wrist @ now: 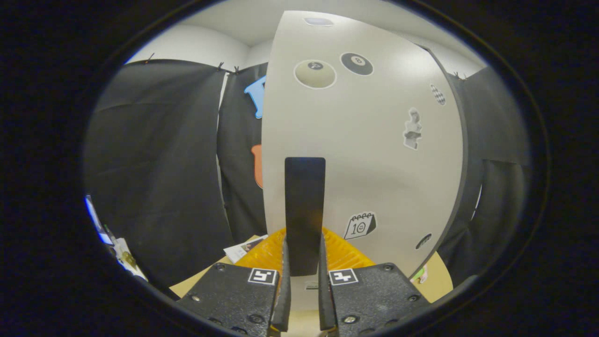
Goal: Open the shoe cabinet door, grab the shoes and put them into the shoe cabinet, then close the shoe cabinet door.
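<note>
Both fingers (286, 276) of my gripper (304, 274) stand nearly parallel and upright at the bottom of the view, clenched on the dark handle (304, 210) of the shoe cabinet door (374, 140). One finger presses each side of the handle's lower end, so I read it as a firm grasp, with the tool pointing straight at the door and level with it.

That handle is a flat, dark vertical bar rising from between the fingertips up to about the middle of the door. Behind it the door is a pale grey panel that takes up most of what I see ahead. It carries several stickers: two billiard balls (334, 69) near the top, a small figure (412, 128) toward the right side, and a calendar sticker (360, 225) low down just right of the handle. A dark edge (461, 154) runs down the door's right side.

Just beyond the fingers, at the foot of the door, sits something orange and ribbed (344, 252); I cannot say what it is, as the handle and fingers cover its middle. It rests on a tan surface (440, 281) that shows on either side of the gripper body. Some printed paper (243, 249) lies to the left of the orange thing.

Whether the door is shut or slightly ajar I cannot tell from this angle; it may be swung a little toward me. Black cloth (154, 164) hangs behind and to both sides.
</note>
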`<state>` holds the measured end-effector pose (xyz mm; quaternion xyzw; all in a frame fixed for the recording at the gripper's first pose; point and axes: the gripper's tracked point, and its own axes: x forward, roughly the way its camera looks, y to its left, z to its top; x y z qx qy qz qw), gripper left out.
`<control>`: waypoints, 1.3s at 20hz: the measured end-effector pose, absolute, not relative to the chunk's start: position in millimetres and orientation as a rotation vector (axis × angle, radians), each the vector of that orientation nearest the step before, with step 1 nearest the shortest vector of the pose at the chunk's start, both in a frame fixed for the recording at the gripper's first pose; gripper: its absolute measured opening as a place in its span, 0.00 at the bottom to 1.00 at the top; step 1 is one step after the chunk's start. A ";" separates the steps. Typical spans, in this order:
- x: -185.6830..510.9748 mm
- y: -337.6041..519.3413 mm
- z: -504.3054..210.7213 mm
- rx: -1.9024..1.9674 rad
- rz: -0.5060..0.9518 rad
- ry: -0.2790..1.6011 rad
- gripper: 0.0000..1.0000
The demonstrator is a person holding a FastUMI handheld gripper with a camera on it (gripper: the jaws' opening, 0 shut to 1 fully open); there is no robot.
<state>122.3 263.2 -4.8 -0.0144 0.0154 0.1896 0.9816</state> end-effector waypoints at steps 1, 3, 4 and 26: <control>112.2 254.8 -6.6 -0.027 0.384 0.035 0.27; 92.3 235.4 -7.9 -0.005 0.378 0.037 0.27; 78.7 223.6 -11.6 0.030 0.366 0.033 0.27; -21.8 -32.2 -38.4 0.018 0.081 0.098 0.06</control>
